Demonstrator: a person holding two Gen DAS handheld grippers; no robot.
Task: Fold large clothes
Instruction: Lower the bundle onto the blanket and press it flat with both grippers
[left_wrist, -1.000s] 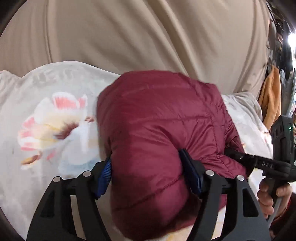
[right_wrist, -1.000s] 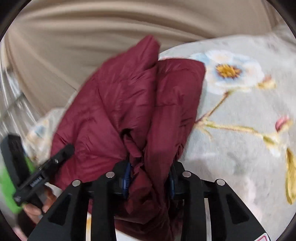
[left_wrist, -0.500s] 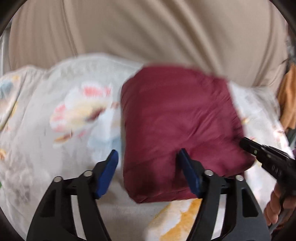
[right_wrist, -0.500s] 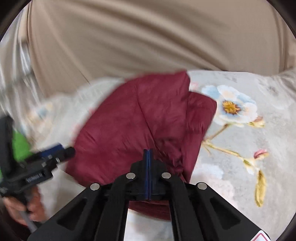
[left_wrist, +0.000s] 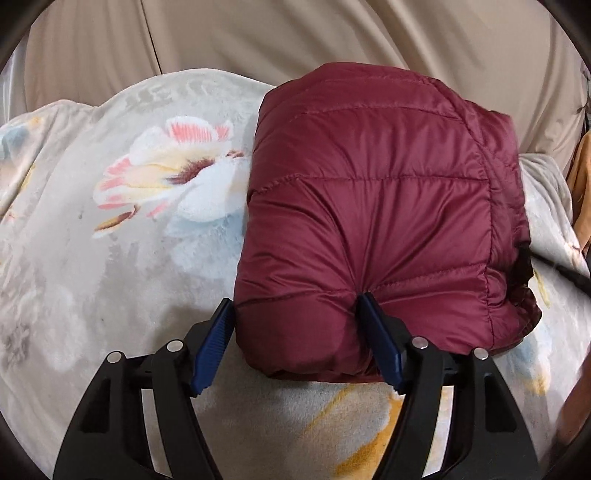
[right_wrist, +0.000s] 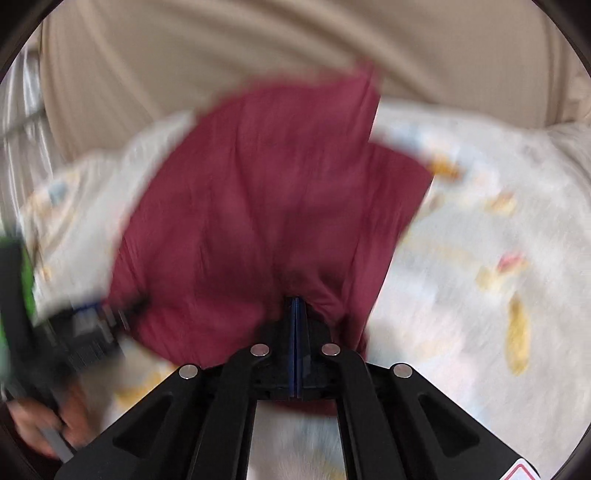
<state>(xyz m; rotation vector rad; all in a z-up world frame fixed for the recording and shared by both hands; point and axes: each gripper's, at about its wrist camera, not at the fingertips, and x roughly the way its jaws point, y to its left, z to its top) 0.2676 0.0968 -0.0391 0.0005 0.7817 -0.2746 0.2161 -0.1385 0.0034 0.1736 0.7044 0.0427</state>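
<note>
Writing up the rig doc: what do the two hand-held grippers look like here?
Both match: the left hand-held gripper and the right hand-held gripper have matte black, angular finger frames with cut-out slots, round silver pivot pins and ribbed blue pads. A red-and-white sticker sits at the bottom right corner of the right wrist view. No cables or sleeves are visible.

Soft even light; right-view motion blur

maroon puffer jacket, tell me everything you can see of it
The maroon puffer jacket is quilted and slightly shiny, stitched in puffy bands. It lies folded into a thick bundle on the floral blanket. The left gripper straddles its near corner, one pad denting the top. The right gripper is shut at its near edge; blur hides whether cloth is pinched.
</note>
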